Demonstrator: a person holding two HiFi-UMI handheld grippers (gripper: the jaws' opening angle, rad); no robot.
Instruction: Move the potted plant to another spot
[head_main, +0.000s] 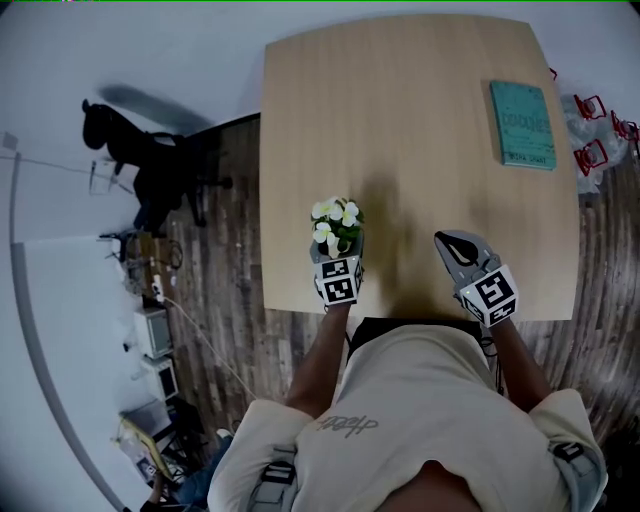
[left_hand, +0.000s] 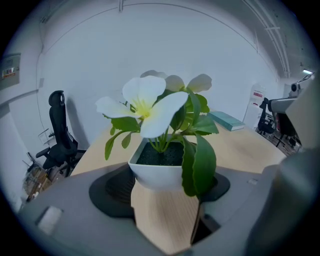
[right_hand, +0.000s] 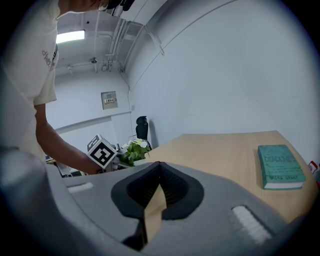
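Note:
The potted plant (head_main: 337, 226) has white flowers, green leaves and a small white square pot (left_hand: 156, 172). It is over the near left part of the wooden table (head_main: 420, 100). My left gripper (head_main: 337, 252) is shut on the pot, one dark pad on each side, and table wood shows below the pot's base. My right gripper (head_main: 447, 241) hovers over the near edge to the right, about a hand's width from the plant, its tips (right_hand: 159, 163) together with nothing in them. In the right gripper view the plant (right_hand: 134, 149) shows at the left, beside the left gripper's marker cube.
A teal book (head_main: 522, 123) lies at the far right of the table. A black office chair (head_main: 150, 160) stands on the floor to the left, with cluttered equipment (head_main: 150, 330) near it. Red-framed items (head_main: 595, 130) sit off the table's right edge.

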